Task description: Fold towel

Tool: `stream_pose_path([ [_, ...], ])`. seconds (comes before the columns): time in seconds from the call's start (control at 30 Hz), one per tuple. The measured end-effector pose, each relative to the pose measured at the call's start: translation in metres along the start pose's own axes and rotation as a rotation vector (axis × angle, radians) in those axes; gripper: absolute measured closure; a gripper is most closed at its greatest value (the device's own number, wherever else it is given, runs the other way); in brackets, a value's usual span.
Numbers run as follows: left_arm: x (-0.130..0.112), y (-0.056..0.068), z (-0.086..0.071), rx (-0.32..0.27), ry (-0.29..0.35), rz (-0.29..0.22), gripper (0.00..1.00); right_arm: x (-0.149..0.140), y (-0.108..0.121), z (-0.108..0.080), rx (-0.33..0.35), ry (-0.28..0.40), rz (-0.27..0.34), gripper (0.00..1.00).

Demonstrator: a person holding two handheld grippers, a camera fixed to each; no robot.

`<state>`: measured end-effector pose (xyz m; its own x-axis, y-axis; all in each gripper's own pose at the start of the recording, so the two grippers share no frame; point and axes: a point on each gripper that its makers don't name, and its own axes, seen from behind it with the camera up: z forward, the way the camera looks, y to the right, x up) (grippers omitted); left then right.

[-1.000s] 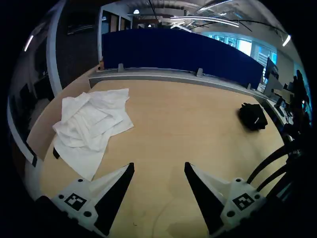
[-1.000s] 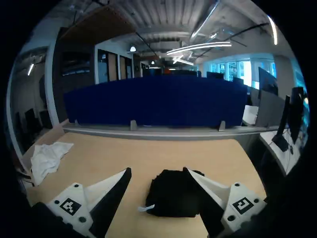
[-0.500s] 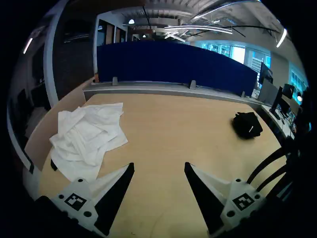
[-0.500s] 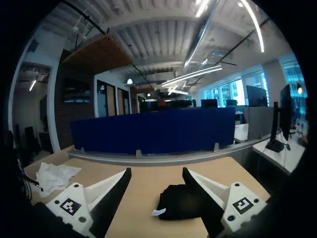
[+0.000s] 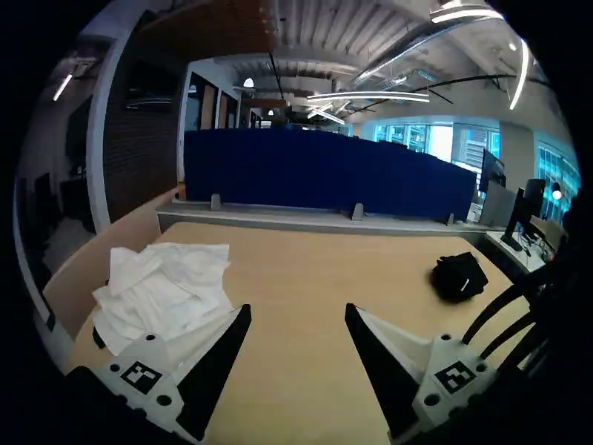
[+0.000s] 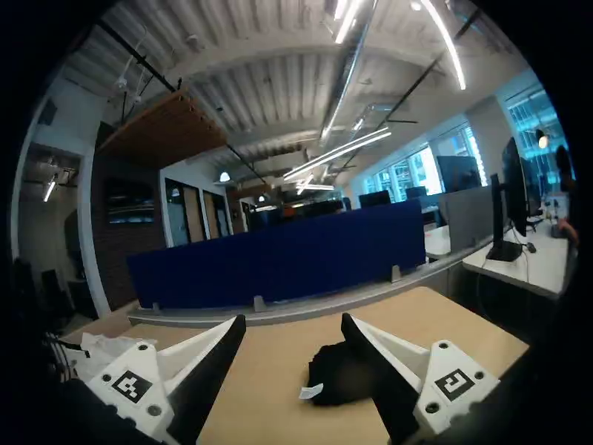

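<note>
Hanging wide open and empty, the left gripper and right gripper risk pinching the crumpled towel's bunched layers.

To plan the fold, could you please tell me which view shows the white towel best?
The left gripper view: the white towel lies crumpled on the table, almost wholly visible. The right gripper view catches a small patch at its left edge.
</note>
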<state>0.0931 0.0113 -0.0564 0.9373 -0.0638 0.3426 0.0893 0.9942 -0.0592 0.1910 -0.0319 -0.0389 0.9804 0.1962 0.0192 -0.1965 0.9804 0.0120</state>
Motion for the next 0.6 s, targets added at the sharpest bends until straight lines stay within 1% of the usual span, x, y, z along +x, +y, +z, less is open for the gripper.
stream_pose_path([
  [0.13,0.017,-0.005,0.000,0.016,0.082,0.022,0.06,-0.001,-0.004,-0.004,-0.004,-0.008,0.004,0.00],
  [0.27,0.027,-0.006,0.002,0.023,0.139,0.050,0.06,-0.007,-0.010,-0.008,0.004,-0.037,-0.002,0.00],
  [0.47,0.028,-0.006,0.008,0.027,0.191,0.058,0.06,-0.015,-0.014,-0.012,0.005,-0.084,-0.013,0.00],
  [0.57,0.027,-0.003,0.012,0.028,0.220,0.083,0.06,-0.018,-0.012,-0.014,0.002,-0.101,-0.025,0.00],
  [0.6,0.025,-0.001,0.013,0.030,0.229,0.099,0.06,-0.019,-0.011,-0.014,0.001,-0.106,-0.030,0.00],
])
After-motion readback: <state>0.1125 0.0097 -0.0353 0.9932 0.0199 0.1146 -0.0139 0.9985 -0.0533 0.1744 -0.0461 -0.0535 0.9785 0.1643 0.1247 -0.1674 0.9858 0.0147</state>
